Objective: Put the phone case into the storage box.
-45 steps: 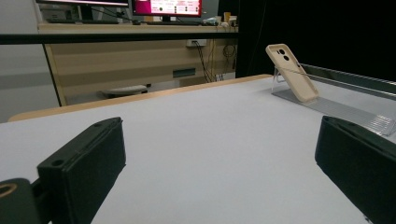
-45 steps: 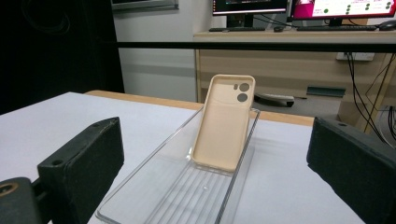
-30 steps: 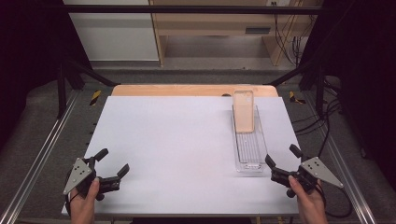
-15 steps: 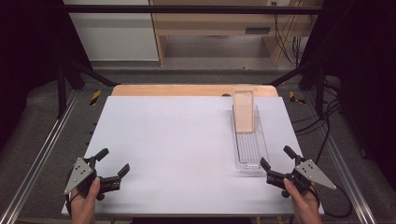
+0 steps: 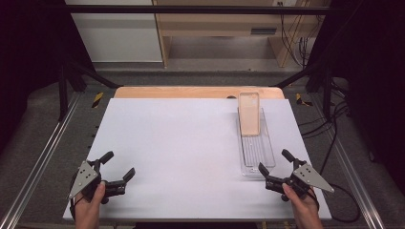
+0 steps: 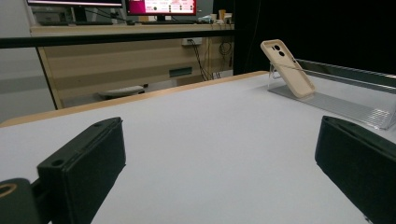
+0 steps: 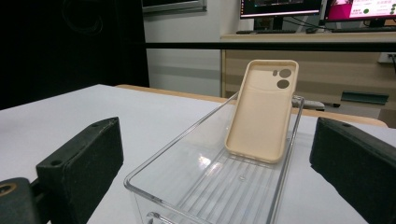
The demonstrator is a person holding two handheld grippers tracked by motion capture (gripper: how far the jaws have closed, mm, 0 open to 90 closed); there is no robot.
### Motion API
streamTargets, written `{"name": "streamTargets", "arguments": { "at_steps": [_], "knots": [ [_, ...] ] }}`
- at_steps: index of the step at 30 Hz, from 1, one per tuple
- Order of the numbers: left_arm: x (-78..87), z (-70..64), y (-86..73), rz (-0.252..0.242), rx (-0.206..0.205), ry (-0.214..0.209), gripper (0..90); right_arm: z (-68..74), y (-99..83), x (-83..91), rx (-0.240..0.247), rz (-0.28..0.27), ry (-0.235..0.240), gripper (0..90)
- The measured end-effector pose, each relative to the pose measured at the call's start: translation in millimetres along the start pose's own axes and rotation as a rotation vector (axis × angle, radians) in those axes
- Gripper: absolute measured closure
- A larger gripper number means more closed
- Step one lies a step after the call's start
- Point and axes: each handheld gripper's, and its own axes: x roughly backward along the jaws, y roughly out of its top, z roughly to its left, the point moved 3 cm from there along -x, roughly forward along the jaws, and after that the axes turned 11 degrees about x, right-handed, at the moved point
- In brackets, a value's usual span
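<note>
Approach step, in my judgement: your right gripper (image 5: 278,168) sits wide open and empty just before the clear tray (image 5: 265,143) near the table's right edge; next, reach in for the beige phone case (image 7: 262,112) leaning at its far end

No text, label, brand or number could be read anywhere. The monitors (image 7: 322,8) behind the counter showed lit windows with pink and white panels, but the writing on them was too small and blurred to make out. The beige phone case (image 7: 262,110) in the clear tray (image 7: 187,161) bore no visible lettering, and the counter (image 5: 181,138) carried no markings.
</note>
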Motion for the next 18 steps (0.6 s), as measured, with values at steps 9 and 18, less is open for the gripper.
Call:
{"name": "streamTargets", "arguments": {
  "at_steps": [9, 18],
  "knots": [
    [-0.8, -5.0, 0.9, -0.007, -0.019, -0.026, 1.4, 6.6, 0.0, -8.9, 0.009, 0.021, 0.021, 2.7],
    [-1.1, -7.1, 1.8, -0.014, -0.020, -0.039, 1.4, 12.6, -1.2, -17.0, 0.024, 0.041, 0.041, 2.7]
  ]
}}
